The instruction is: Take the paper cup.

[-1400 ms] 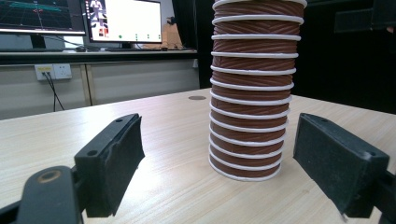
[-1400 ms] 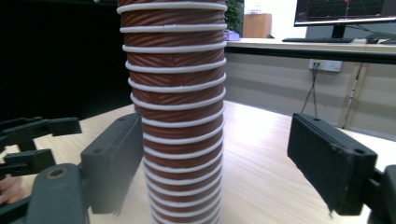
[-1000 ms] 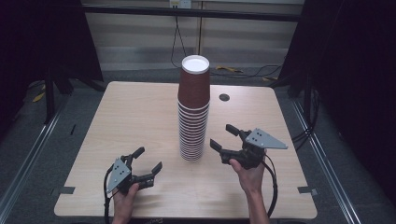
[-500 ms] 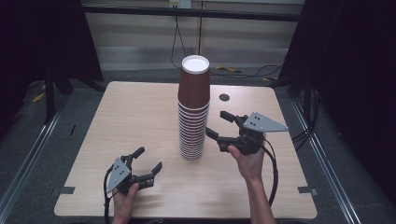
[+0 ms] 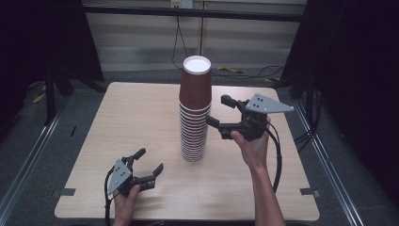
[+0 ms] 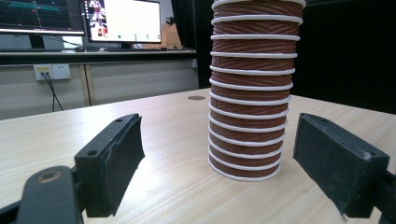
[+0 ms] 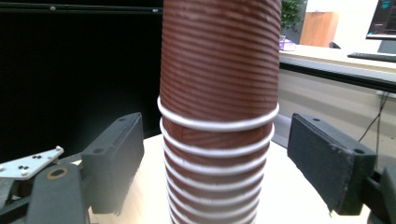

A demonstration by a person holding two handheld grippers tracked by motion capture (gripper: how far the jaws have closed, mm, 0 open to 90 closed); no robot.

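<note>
Right claw (image 5: 215,111) raised since a second ago, wide beside the upper cup stack (image 5: 194,110) mid-worktop (image 5: 136,117), not touching; left claw (image 5: 151,160) unmoved, gaping, empty

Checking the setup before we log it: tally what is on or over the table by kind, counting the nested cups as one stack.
Stack of brown paper cups: 1
Small dark disc on the table: 1
Grippers: 2, the left gripper and the right gripper, both open and empty
Total: 4
</note>
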